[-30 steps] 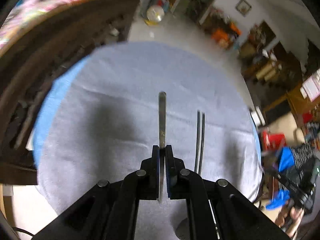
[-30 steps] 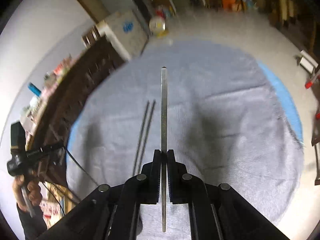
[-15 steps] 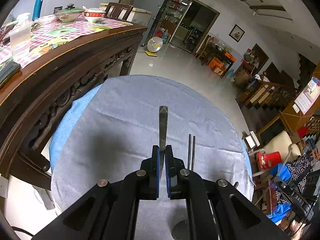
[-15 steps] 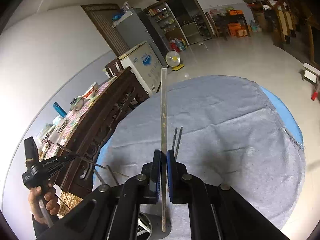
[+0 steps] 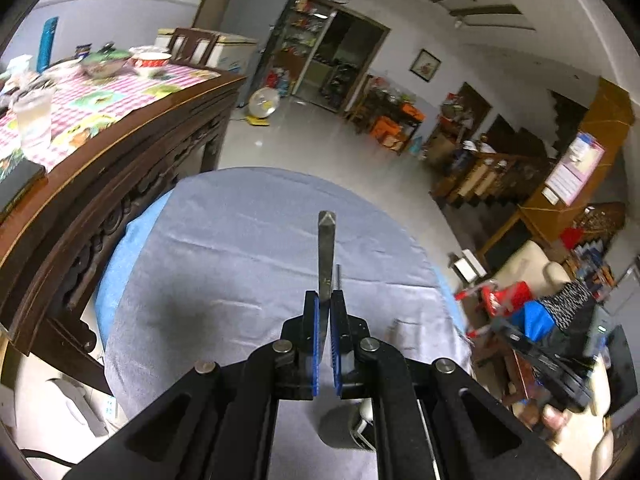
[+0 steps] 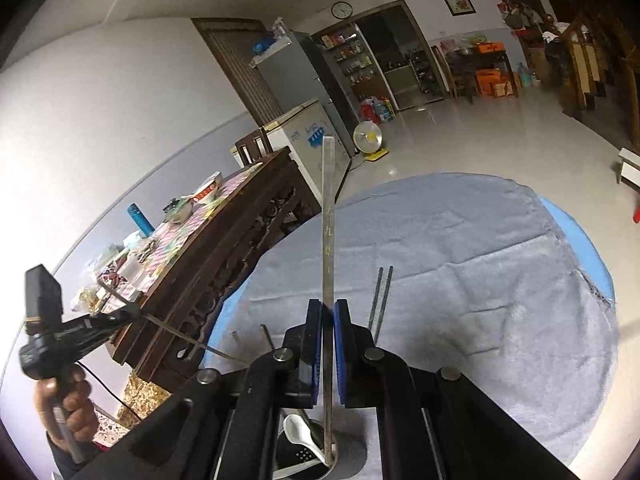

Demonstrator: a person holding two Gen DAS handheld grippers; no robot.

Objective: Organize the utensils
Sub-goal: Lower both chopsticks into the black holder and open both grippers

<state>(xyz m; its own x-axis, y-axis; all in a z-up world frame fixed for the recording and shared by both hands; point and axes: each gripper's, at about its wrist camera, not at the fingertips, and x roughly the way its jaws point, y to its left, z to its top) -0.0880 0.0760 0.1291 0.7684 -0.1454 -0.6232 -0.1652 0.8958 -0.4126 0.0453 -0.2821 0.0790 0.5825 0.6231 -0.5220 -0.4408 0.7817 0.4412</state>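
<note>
My left gripper [image 5: 325, 312] is shut on a flat metal utensil handle [image 5: 325, 248] that points forward and up over the grey cloth [image 5: 224, 264]. My right gripper [image 6: 328, 320] is shut on a long flat metal utensil [image 6: 328, 216], held upright; its lower end reaches into a metal utensil holder [image 6: 316, 456] that has a white spoon [image 6: 300, 434] in it. A pair of dark metal chopsticks [image 6: 381, 300] lies on the cloth right of my right gripper. The holder [image 5: 356, 428] also shows low in the left wrist view.
The round table has a grey cloth over a blue cover [image 6: 588, 248]. A carved wooden table [image 5: 104, 168] with bowls and a checked cloth stands close on the left. The other hand-held gripper [image 6: 68, 332] shows at the left of the right wrist view.
Both grippers have tilted up and pulled back toward the near table edge with their utensils. The holder has come into view under them; the right utensil's end now sits in it.
</note>
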